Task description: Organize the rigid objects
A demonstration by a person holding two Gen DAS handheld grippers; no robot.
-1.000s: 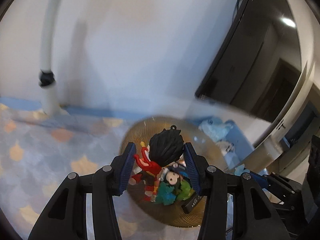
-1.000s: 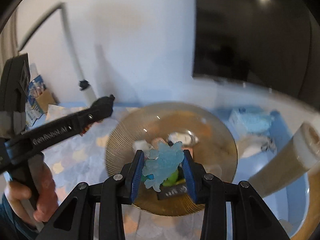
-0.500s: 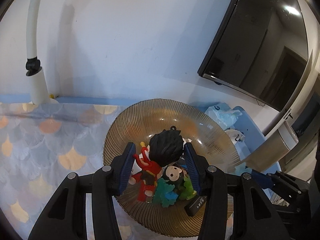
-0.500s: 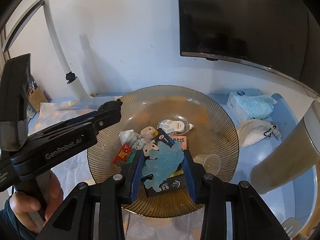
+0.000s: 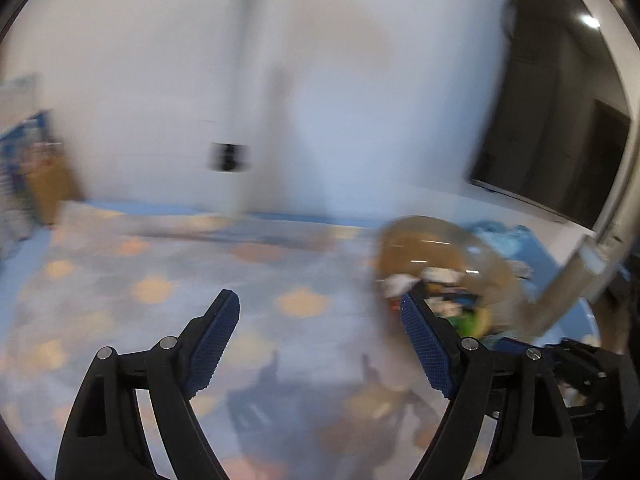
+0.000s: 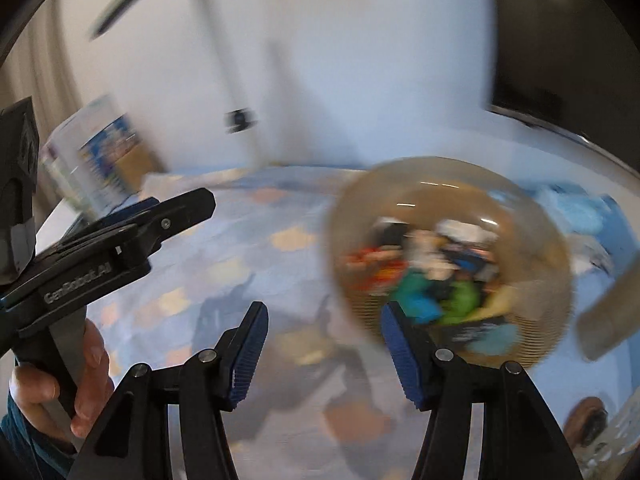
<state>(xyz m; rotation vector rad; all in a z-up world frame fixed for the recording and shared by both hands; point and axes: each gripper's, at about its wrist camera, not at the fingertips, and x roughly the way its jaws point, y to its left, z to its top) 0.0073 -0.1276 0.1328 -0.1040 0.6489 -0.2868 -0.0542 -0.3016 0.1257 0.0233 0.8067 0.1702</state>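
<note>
grippers: 2 — left gripper (image 5: 320, 340), right gripper (image 6: 324, 348) | hand (image 6: 60, 384): 1 | ribbed bowl (image 6: 552, 248): 1 | small toys in bowl: too blurred to count | wall screen (image 5: 560, 120): 1 | patterned cloth (image 5: 160, 280): 1

Both views were fisheye cameras riding behind each tool's fingers, tilted down over the desk (image 5: 160, 280) toward the white wall (image 5: 360, 100). The left wrist view sat close above the patterned cloth, with the amber bowl (image 5: 416, 240) at three o'clock. The right wrist view held that bowl (image 6: 352, 208) nearer, at about two o'clock, and caught the left gripper (image 6: 120, 248) at nine o'clock. Both shared the bowl, cloth, wall and dark screen (image 5: 560, 120), all blurred.
</note>
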